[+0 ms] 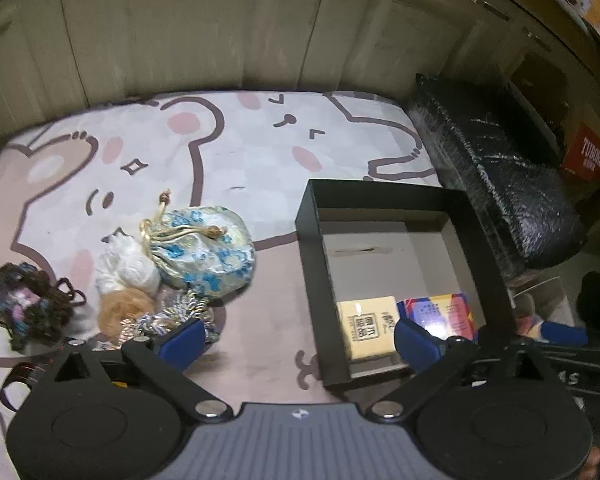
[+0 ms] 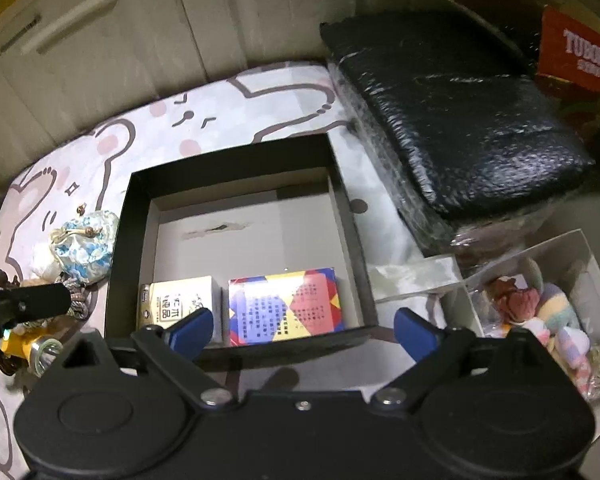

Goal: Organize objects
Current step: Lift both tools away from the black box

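Black, open-topped cardboard box (image 2: 236, 160) holds a cream packet (image 2: 180, 300) beside a red-blue-yellow packet (image 2: 286, 302); left gripper (image 1: 296, 340) and right gripper (image 2: 304, 330) hover above, fingers spread, empty.

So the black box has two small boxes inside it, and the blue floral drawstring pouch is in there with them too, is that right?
Not quite. The black box does hold two small boxes, a yellow box and a colourful box, but the blue floral pouch lies outside it on the mat, beside the box, as the left wrist view shows.
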The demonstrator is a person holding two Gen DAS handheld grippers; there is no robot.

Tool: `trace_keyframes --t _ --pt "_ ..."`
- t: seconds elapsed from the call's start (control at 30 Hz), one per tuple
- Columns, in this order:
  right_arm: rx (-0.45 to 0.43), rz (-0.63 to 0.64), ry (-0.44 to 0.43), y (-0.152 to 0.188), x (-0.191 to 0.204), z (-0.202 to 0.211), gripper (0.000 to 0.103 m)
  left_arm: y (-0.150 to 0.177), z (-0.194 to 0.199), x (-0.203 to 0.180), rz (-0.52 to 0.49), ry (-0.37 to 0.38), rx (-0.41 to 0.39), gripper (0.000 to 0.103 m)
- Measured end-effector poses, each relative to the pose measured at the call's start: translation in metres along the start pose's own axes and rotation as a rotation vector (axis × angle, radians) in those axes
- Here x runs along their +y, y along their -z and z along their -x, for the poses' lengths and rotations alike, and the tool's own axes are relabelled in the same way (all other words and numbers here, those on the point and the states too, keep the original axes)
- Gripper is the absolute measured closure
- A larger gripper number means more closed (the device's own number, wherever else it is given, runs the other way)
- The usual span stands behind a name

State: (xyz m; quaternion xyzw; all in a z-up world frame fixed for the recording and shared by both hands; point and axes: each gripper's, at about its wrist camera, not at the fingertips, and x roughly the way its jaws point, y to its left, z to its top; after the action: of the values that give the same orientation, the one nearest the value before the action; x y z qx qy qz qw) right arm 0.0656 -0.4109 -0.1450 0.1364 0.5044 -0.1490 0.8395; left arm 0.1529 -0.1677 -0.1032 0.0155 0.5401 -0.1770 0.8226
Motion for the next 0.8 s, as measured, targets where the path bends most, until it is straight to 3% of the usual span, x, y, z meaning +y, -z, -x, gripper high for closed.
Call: trace_keyframes --t 0.8 --pt "-0.163 -0.031 0.046 0.04 -0.003 0.061 0.0 0.025 0.026 0.004 -0.113 -0.1 -0.047 0.0"
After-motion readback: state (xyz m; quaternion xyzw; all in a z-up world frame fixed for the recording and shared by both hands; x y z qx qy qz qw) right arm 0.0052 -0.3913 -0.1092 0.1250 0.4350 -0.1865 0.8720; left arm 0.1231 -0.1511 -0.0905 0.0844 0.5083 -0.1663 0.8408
